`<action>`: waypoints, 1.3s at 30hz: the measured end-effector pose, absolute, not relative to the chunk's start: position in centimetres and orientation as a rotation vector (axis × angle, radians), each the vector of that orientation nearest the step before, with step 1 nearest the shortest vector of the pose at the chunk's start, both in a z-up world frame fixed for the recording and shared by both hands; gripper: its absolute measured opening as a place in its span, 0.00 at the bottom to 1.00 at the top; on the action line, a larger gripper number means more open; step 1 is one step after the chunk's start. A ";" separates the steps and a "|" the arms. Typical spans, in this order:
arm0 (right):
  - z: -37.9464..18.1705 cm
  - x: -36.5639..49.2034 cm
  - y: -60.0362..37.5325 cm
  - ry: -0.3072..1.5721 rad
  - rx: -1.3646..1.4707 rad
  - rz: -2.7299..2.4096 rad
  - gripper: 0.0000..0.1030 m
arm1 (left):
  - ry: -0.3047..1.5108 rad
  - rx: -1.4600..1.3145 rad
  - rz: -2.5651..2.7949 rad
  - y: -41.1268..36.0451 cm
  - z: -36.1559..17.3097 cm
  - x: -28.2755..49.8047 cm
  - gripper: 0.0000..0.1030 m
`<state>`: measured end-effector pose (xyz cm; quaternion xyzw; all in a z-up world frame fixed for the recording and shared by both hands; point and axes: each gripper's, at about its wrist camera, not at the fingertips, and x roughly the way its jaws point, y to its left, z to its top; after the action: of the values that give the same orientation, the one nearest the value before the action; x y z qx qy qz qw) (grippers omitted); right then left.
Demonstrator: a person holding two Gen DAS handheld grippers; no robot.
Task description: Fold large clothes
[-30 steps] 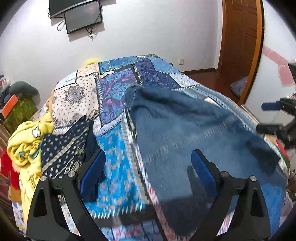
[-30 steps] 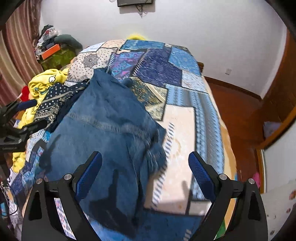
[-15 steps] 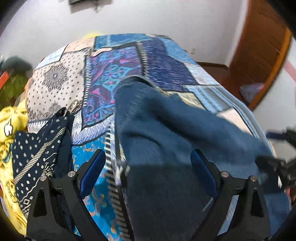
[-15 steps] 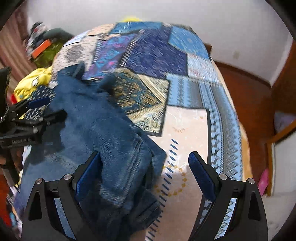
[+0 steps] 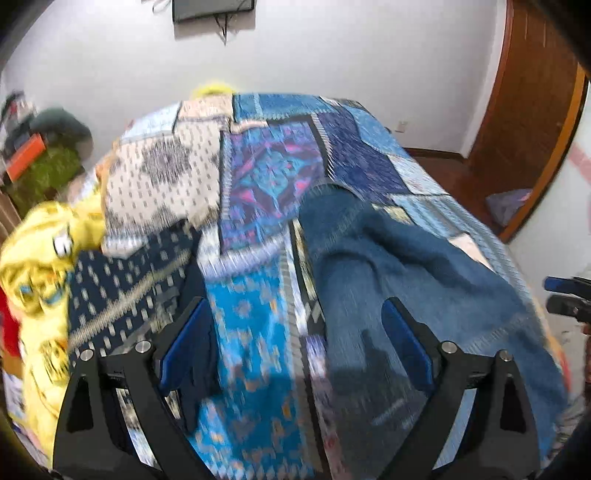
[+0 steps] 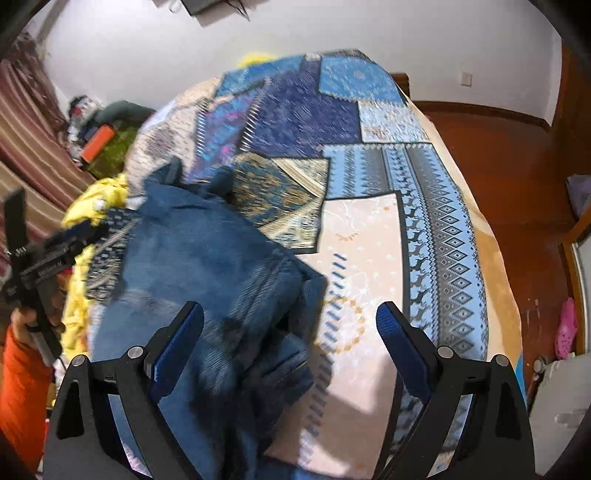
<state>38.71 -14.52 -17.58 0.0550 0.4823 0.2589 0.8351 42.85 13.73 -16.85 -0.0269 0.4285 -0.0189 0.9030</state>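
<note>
Motion blur smears my left view, so the patterns on the bedspread [image 5: 258, 177] and the yellow garment [image 5: 33, 266] will not resolve. The jeans [image 5: 424, 295] run off the bottom edge under my jaws, their lower end hidden. In my right view the denim's near folds are blurred, and the wall screen [image 6: 199, 5] is cut by the top edge.

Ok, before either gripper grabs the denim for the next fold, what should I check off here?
1. Left gripper open, holding nothing: ok.
2. Right gripper open, holding nothing: ok.
3. Denim garment lying flat: not ok, bunched near its right edge.
4. Bare bedspread to the right of it for folding: ok.
5. Yellow garment and dotted navy cloth apart from the denim: ok in the left view.
6. Grasp edge sharp enough: cannot tell, blurred.
</note>
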 end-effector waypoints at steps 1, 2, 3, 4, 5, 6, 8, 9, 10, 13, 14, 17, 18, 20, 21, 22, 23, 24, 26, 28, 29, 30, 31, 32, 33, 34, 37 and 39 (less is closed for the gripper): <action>-17.3 38.0 -14.5 1.018 0.126 0.568 0.90 | 0.901 -0.078 -0.057 13.9 -16.9 42.1 0.91; -17.3 37.7 -14.4 1.022 0.129 0.578 0.90 | 0.910 -0.094 -0.069 14.0 -17.0 41.5 0.91; -17.3 37.2 -14.2 1.029 0.133 0.593 0.90 | 0.922 -0.121 -0.086 14.1 -17.2 40.7 0.91; -17.4 36.8 -14.1 1.035 0.140 0.606 0.90 | 0.931 -0.141 -0.102 14.1 -17.4 39.9 0.91; -17.7 36.3 -13.9 1.044 0.146 0.616 0.90 | 0.946 -0.159 -0.129 14.0 -17.8 39.1 0.91; -18.1 35.8 -13.8 1.056 0.155 0.625 0.90 | 0.961 -0.160 -0.152 13.7 -18.1 38.5 0.91; -19.3 35.2 -13.6 1.087 0.187 0.643 0.90 | 0.984 -0.144 -0.178 13.1 -18.6 37.4 0.91; -20.2 35.0 -13.6 1.118 0.208 0.651 0.90 | 1.005 -0.135 -0.190 12.8 -19.2 36.8 0.91; -21.0 35.0 -13.7 1.141 0.226 0.650 0.90 | 1.023 -0.133 -0.200 12.6 -19.6 36.4 0.91; -23.4 35.1 -13.8 1.204 0.262 0.637 0.90 | 1.071 -0.180 -0.244 12.2 -21.0 35.6 0.91; -24.1 35.3 -13.9 1.221 0.279 0.625 0.90 | 1.085 -0.226 -0.272 12.3 -21.6 35.6 0.91; -25.6 36.3 -14.0 1.282 0.389 0.667 0.90 | 1.125 -0.301 -0.309 12.5 -22.8 36.3 0.95; -26.1 37.0 -13.8 1.298 0.413 0.682 0.90 | 1.135 -0.328 -0.316 12.6 -23.3 36.7 0.97; -26.5 37.6 -13.6 1.311 0.421 0.691 0.91 | 1.150 -0.382 -0.332 12.8 -24.0 37.5 0.98; -26.8 38.0 -13.3 1.322 0.426 0.706 0.91 | 1.162 -0.422 -0.349 12.9 -24.5 38.1 0.98; -27.1 38.2 -13.1 1.331 0.430 0.714 0.91 | 1.170 -0.447 -0.360 12.9 -24.8 38.5 0.98; -27.3 38.4 -12.9 1.341 0.429 0.721 0.91 | 1.178 -0.465 -0.369 12.8 -25.2 38.9 0.99; -27.6 38.7 -12.5 1.352 0.428 0.724 0.92 | 1.187 -0.474 -0.377 12.7 -25.5 39.3 1.00; -27.9 39.0 -12.0 1.365 0.439 0.722 0.97 | 1.198 -0.481 -0.397 12.4 -25.8 39.9 1.00; -27.8 39.0 -11.6 1.370 0.430 0.719 0.98 | 1.199 -0.488 -0.410 12.2 -26.0 40.4 1.00; -27.7 39.0 -11.3 1.369 0.423 0.718 0.98 | 1.202 -0.498 -0.414 12.0 -26.1 40.7 1.00; -27.7 39.0 -11.1 1.368 0.419 0.718 0.98 | 1.206 -0.507 -0.415 11.8 -26.2 40.9 1.00; -27.8 38.9 -11.2 1.365 0.423 0.720 0.98 | 1.213 -0.528 -0.418 11.6 -26.5 41.3 1.00; -27.8 38.9 -11.2 1.362 0.433 0.721 0.98 | 1.222 -0.552 -0.418 11.4 -26.8 41.6 1.00; -27.8 38.9 -11.1 1.359 0.444 0.721 0.98 | 1.231 -0.578 -0.423 11.0 -27.2 42.0 1.00; -27.8 38.9 -11.1 1.353 0.451 0.717 0.98 | 1.233 -0.594 -0.431 10.8 -27.4 42.3 0.99; -27.9 38.6 -11.6 1.333 0.471 0.704 0.95 | 1.214 -0.599 -0.438 10.7 -27.1 42.0 0.94; -27.7 38.3 -11.6 1.318 0.475 0.710 0.90 | 1.193 -0.594 -0.435 10.8 -26.8 41.4 0.87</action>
<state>38.33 -11.65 -27.72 0.2138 0.5933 0.3197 0.7072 41.36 10.80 -26.83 -0.2731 0.5488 -0.2003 0.7643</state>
